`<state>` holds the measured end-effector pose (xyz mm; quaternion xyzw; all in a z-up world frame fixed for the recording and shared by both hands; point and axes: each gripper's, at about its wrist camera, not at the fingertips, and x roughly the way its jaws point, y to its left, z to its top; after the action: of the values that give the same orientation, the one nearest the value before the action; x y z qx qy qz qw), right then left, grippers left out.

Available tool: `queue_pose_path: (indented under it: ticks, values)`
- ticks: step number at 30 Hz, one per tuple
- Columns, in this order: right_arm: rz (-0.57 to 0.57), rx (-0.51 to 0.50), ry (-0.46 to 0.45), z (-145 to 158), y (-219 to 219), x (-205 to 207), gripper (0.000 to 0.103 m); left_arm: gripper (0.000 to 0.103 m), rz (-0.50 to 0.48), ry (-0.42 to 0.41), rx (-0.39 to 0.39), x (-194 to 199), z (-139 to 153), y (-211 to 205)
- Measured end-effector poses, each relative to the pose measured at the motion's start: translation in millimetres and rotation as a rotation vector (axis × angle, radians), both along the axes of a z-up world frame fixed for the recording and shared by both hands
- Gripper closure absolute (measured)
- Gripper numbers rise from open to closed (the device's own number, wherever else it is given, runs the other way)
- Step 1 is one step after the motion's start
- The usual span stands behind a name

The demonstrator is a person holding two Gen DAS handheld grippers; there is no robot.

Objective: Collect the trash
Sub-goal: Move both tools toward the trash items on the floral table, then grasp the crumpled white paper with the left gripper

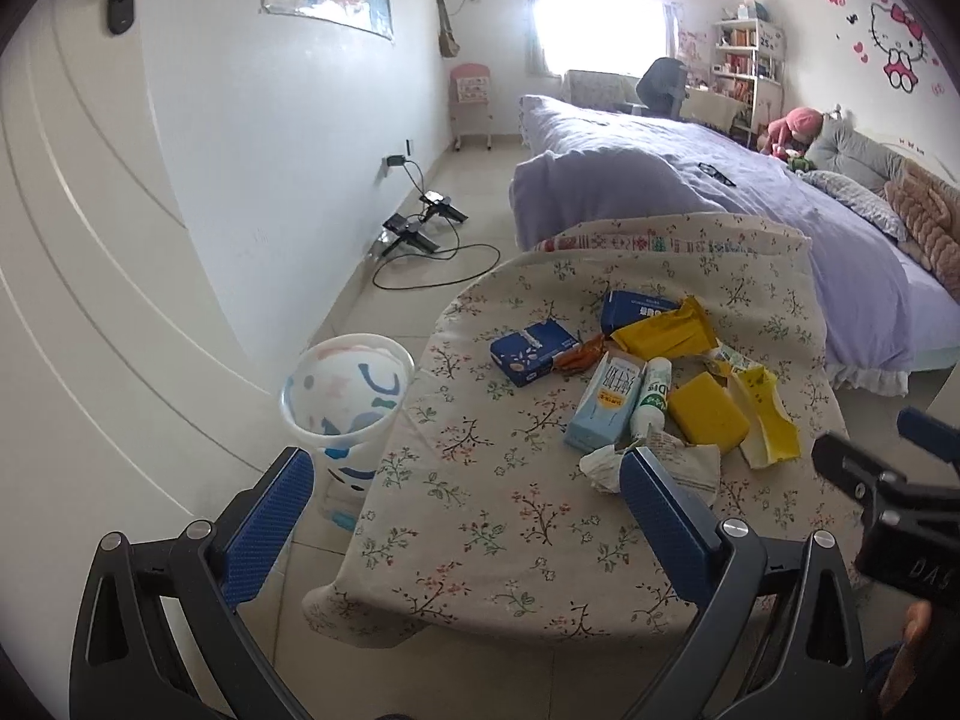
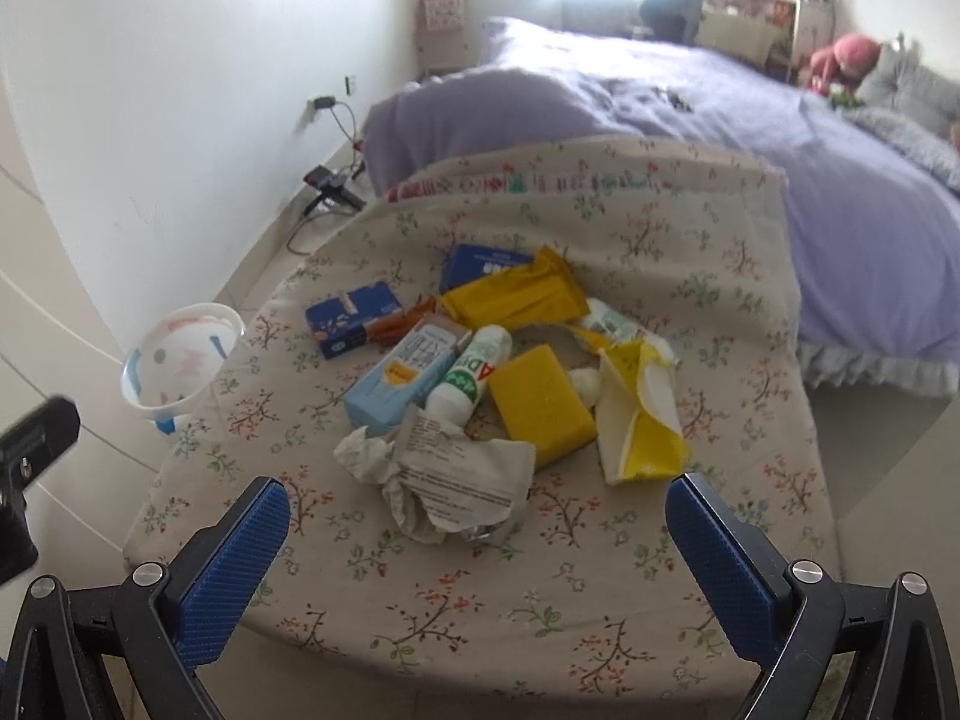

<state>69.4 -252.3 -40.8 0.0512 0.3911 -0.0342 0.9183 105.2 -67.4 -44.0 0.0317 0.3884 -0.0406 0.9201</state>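
Both grippers come first, at the near edge of the bench: the left gripper [image 1: 462, 474] and the right gripper [image 2: 477, 501] each have their blue fingers spread wide, with nothing between them. Behind the bench lies the bed [image 1: 750, 192] under a lilac cover, the largest thing in the room. The bench [image 2: 540, 600] wears a floral cloth, and the trash sits in a loose heap near its middle. Beside the bench's left edge, on the floor, stands a patterned bin [image 1: 345, 396], open at the top. In the heap, the crumpled printed paper [image 2: 456, 474] lies nearest the right gripper, touching a yellow block [image 2: 540, 405] and a torn yellow-and-white wrapper [image 2: 639, 420]. A pale blue carton [image 2: 402, 378] and a white tube with green lettering [image 2: 471, 378] lie side by side. Further back are a yellow packet [image 2: 516, 297] and two dark blue boxes, one [image 2: 354, 327] to the left, one [image 2: 480, 264] partly under the packet.
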Motion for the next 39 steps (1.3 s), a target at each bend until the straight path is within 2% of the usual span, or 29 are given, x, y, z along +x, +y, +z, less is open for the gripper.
queue_pose_path:
  ticks: [2,4,6,10,14,16,18,21,23,24,26,27,28,29,30,31,34,36,39]
  values:
    - [-0.008,-0.009,0.003,5.8,-6.5,14.3,0.000,0.000,-0.040,0.032,0.006,19.0,-3.6,-9.6]
    - [0.002,0.004,0.028,10.3,-14.7,33.5,0.000,0.000,-0.070,0.080,-0.038,44.6,-7.7,-16.0]
    - [0.011,0.033,0.063,13.9,-27.9,59.2,0.000,0.000,-0.104,0.155,-0.064,77.2,-17.5,-24.0]
    - [-0.055,0.136,0.131,2.1,-63.7,110.5,0.000,0.000,-0.169,0.205,-0.076,123.1,-49.3,-43.3]
    - [-0.098,0.237,0.215,-40.6,-88.8,127.3,0.001,0.002,-0.196,0.327,-0.140,132.5,-97.9,-63.9]
    - [-0.115,0.262,0.274,-60.1,-97.4,134.4,0.003,0.006,-0.229,0.366,-0.157,131.1,-111.5,-80.4]
    - [-0.135,0.236,0.297,-67.5,-110.9,138.4,0.003,0.006,-0.272,0.358,-0.139,127.0,-118.3,-98.1]
    - [-0.197,0.172,0.308,-73.7,-134.6,142.9,0.003,0.007,-0.290,0.356,-0.069,126.6,-132.7,-116.8]
    - [-0.220,0.151,0.323,-81.6,-144.3,144.3,0.003,0.020,-0.283,0.393,-0.047,130.0,-148.5,-121.2]
    - [-0.218,0.145,0.333,-84.8,-146.1,144.8,0.004,0.030,-0.279,0.418,-0.061,131.2,-153.3,-120.2]
    - [-0.217,0.141,0.347,-87.5,-148.0,144.8,0.006,0.032,-0.269,0.447,-0.141,132.6,-154.6,-111.4]
    - [-0.218,0.138,0.340,-86.6,-148.5,144.1,0.007,0.038,-0.266,0.442,-0.164,132.4,-152.4,-107.0]
    - [-0.216,0.138,0.332,-84.4,-147.4,142.7,0.007,0.048,-0.268,0.436,-0.173,132.6,-150.9,-103.7]
    - [-0.201,0.141,0.322,-82.1,-143.8,140.9,0.007,0.054,-0.273,0.432,-0.185,133.4,-150.0,-100.6]
    - [-0.174,0.148,0.318,-81.3,-138.1,138.8,0.007,0.080,-0.267,0.431,-0.197,134.5,-150.2,-97.1]
    - [-0.133,0.156,0.322,-82.0,-130.3,137.5,0.007,0.085,-0.252,0.441,-0.206,136.9,-152.1,-92.7]
    - [-0.082,0.151,0.323,-85.7,-117.3,136.3,0.009,0.086,-0.231,0.483,-0.306,142.3,-155.5,-75.9]
    - [-0.085,0.117,0.315,-84.1,-112.5,136.8,0.010,0.087,-0.224,0.472,-0.317,142.5,-151.4,-69.2]
    - [-0.058,0.123,0.323,-84.8,-105.7,137.5,0.010,0.088,-0.218,0.456,-0.353,143.4,-143.1,-60.3]
